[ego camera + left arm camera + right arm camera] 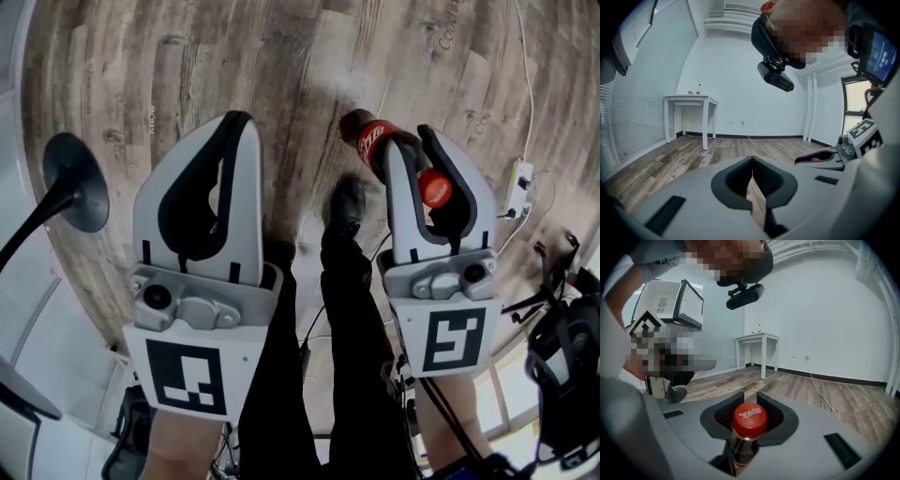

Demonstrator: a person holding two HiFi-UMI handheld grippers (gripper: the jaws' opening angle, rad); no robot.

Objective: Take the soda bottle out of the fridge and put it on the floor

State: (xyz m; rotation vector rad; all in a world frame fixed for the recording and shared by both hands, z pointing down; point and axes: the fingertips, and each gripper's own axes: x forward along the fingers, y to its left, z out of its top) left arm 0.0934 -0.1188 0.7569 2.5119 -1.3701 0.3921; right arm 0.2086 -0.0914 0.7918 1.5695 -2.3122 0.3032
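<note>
The soda bottle (368, 137) has a dark body, a red label and a red cap (749, 417). My right gripper (412, 142) is shut on its neck just under the cap, and the bottle hangs tilted above the wooden floor (234, 56), base pointing away from me. In the right gripper view the cap sits between the dark pads (723, 414). My left gripper (236, 120) is beside it at the left, jaws together with nothing in them; in the left gripper view (752, 161) only a thin slit of floor shows between them.
The person's dark trouser legs and a shoe (345, 206) stand between the grippers. A black round stand base (77, 180) lies left, a power strip (521, 184) with cables right. A white table (691, 99) stands by the far wall. A white cabinet with a dark-framed door (670, 303) is left.
</note>
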